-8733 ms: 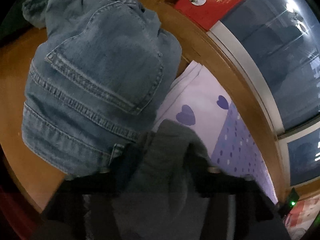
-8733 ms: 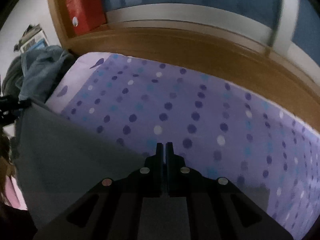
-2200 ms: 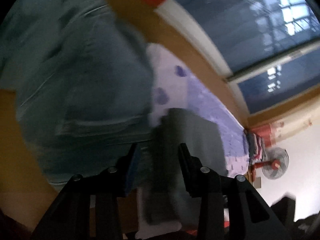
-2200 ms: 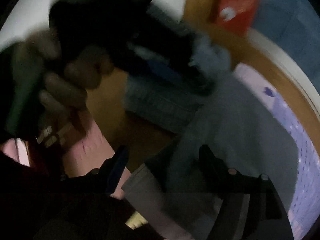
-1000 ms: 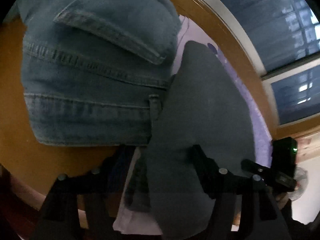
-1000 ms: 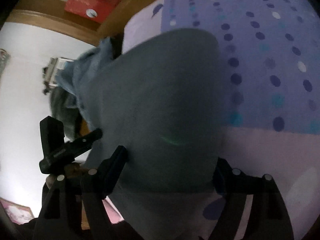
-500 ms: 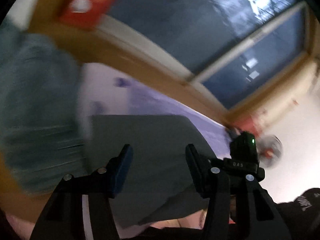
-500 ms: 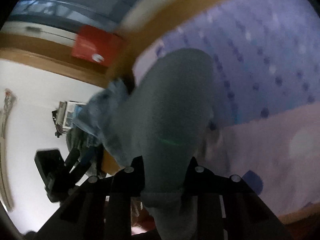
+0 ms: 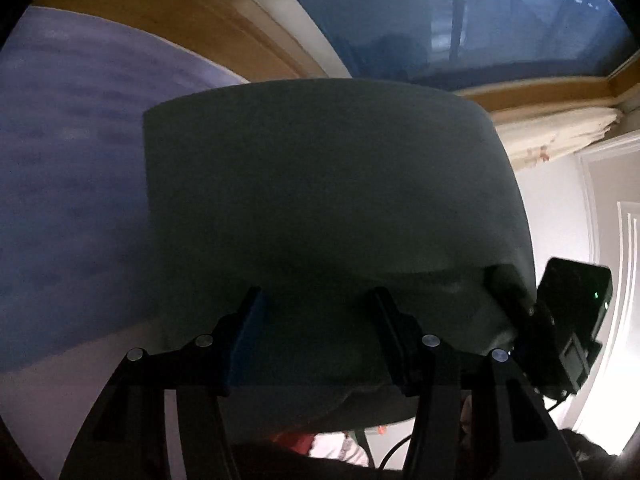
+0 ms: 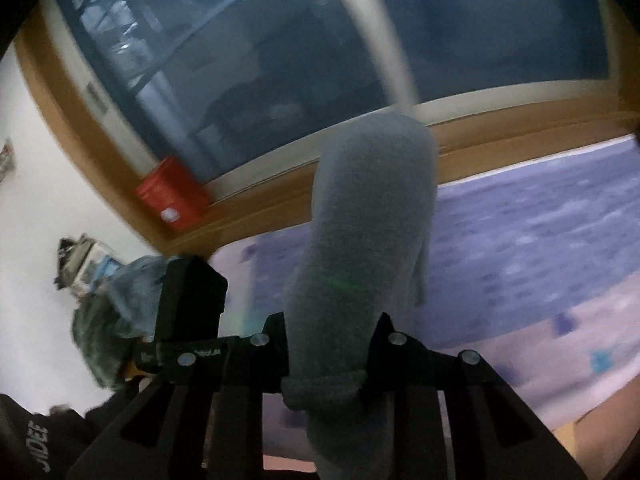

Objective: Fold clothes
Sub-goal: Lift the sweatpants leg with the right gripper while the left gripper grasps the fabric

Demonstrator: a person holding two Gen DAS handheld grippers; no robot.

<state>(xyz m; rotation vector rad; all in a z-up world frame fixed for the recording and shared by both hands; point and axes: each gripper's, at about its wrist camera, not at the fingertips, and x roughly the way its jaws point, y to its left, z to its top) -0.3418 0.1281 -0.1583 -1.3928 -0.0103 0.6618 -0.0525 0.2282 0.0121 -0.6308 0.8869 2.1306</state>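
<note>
Gripping a dark grey garment (image 10: 372, 248), the right gripper (image 10: 334, 344) has its two black fingers (image 10: 276, 340) pressed against a bunched fold of the fabric, which rises in front of the lens like a rounded column and hangs out below the fingers as well. In the left wrist view the same garment (image 9: 328, 208) spreads wide and flat, filling the middle of the picture. The left gripper (image 9: 316, 320) has its fingers (image 9: 248, 320) set apart, one with a blue pad on its inner face; the cloth lies across the gap between them, but whether they are pinching it cannot be told. Behind the garment lies a purple sheet (image 9: 68, 168) (image 10: 540, 232) with darker dots, blurred in both views, paler along its near edge. A wooden sill (image 10: 260, 216) runs along the far side of the sheet, and above it a large window (image 10: 280, 48) (image 9: 460, 20) shows dark blue. A red box (image 10: 172, 196) stands on the sill at the left of the right wrist view. Below it, beside the sheet's corner, a heap of blue denim (image 10: 120, 292) lies crumpled. The left gripper's black body (image 10: 188, 304) shows near that heap in the right wrist view, and the right gripper's body (image 9: 568, 320), with a small green light, shows at the garment's right edge in the left wrist view. A cream curtain (image 9: 552, 128) hangs bunched at the upper right.
</note>
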